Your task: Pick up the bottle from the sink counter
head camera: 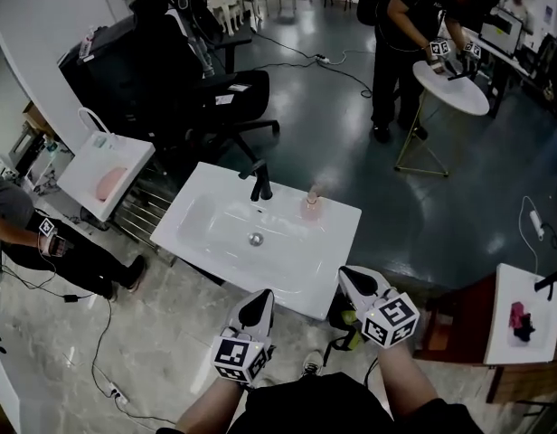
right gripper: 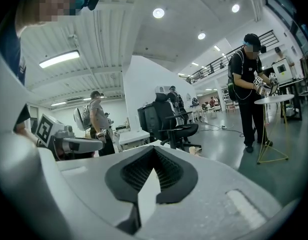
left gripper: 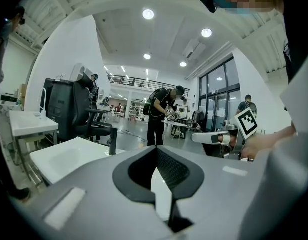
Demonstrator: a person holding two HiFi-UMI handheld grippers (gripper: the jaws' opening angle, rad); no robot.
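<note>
The small pink bottle (head camera: 311, 203) stands on the white sink tabletop (head camera: 337, 242), at 3 o'clock from the black tap (head camera: 260, 181). Its label is too small to read. The left tongs (head camera: 258, 307) and right tongs (head camera: 358, 283) are both pressed together and hold nothing.

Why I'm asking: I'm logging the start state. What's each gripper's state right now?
Left gripper: closed, holding nothing.
Right gripper: closed, holding nothing.
The bottle stands on the sink counter.
</note>
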